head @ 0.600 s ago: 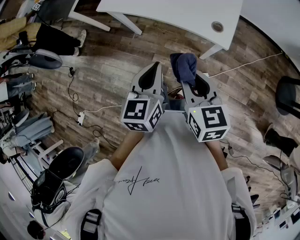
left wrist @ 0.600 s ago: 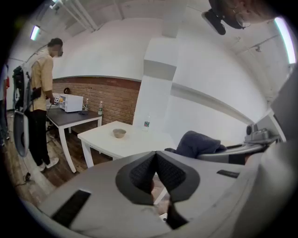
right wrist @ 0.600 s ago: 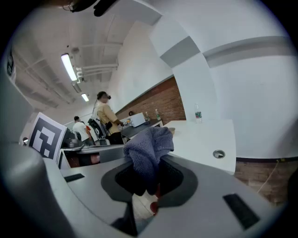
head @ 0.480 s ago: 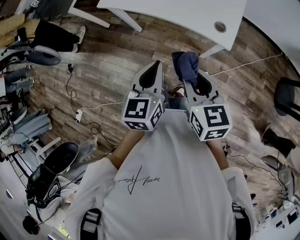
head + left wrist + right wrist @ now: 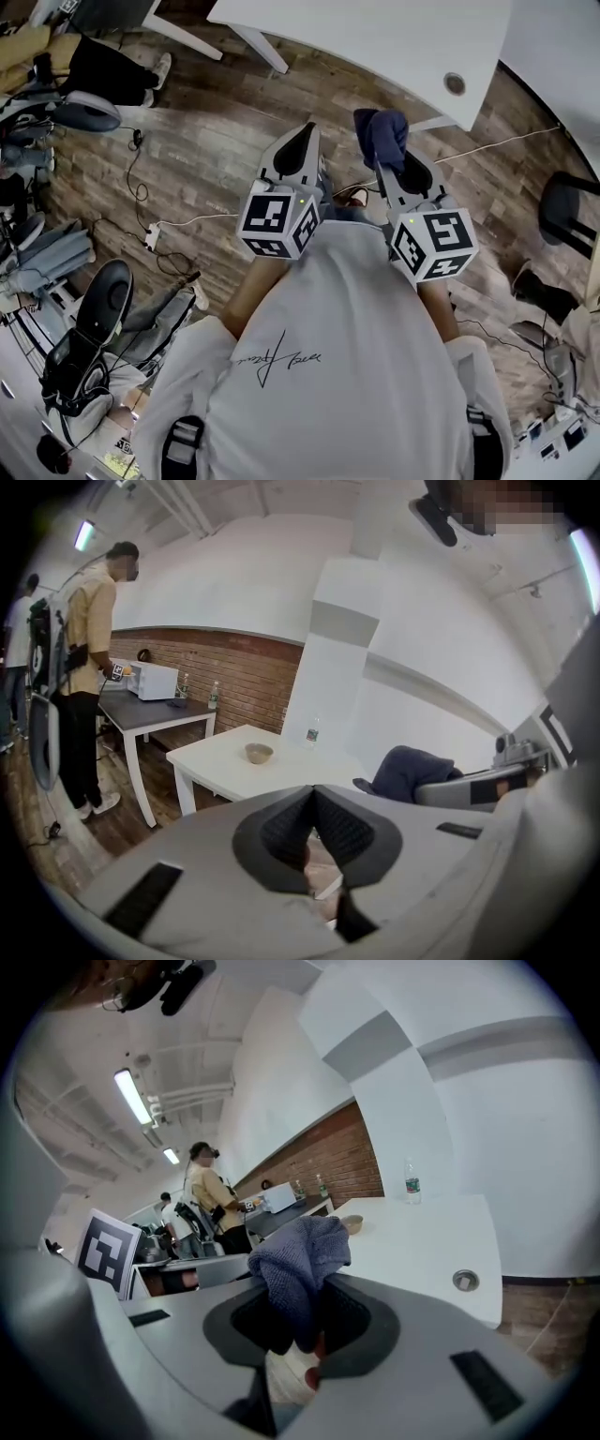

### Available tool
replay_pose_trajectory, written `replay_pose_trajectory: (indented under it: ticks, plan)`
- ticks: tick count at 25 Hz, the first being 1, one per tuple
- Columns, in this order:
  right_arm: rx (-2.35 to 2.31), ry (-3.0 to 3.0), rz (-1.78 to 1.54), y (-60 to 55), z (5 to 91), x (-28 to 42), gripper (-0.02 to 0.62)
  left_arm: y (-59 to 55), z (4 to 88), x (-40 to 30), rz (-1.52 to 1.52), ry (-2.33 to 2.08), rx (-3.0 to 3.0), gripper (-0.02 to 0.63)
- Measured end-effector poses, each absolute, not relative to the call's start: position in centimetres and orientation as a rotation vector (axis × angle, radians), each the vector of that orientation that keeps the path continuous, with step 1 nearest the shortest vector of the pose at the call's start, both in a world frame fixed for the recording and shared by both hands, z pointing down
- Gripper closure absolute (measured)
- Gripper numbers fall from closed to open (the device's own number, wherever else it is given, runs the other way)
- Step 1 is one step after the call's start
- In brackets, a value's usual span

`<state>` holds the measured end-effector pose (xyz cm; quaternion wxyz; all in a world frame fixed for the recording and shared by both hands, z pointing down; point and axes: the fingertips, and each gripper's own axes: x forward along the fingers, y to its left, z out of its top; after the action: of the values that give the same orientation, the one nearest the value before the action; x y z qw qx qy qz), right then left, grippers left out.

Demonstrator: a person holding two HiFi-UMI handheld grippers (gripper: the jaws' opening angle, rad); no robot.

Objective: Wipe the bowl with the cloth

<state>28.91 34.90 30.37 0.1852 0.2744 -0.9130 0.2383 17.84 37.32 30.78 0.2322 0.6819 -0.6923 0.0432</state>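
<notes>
A small tan bowl stands on a white table some way ahead; in the right gripper view the bowl shows just past the cloth. My right gripper is shut on a dark blue cloth, which bunches up above its jaws. The head view has that cloth sticking out of the right gripper, short of the table edge. My left gripper is held beside it, jaws shut with nothing between them. Both grippers are in the air over the wooden floor.
A water bottle stands on the white table, which has a round cable hole. A person stands at a dark table with a microwave to the left. Cables, chairs and bags lie on the floor.
The white table has come closer and shifted right in the head view. Both grippers stay side by side, the right one a little further right, still holding the cloth.
</notes>
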Motion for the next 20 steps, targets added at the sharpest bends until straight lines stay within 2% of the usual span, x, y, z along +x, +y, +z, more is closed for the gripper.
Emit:
replay_pose_trajectory:
  ticks: [11,20]
  plan:
    - [0.836,-2.547,0.584,30.7,29.1,21.7,0.514,34.5,29.0,8.3,0.018,-1.963,1.887,0.611]
    - [0.859,-2.541,0.558,29.1,29.1,18.1,0.514,33.8,29.5,4.2,-0.01,-1.93,1.896,0.611]
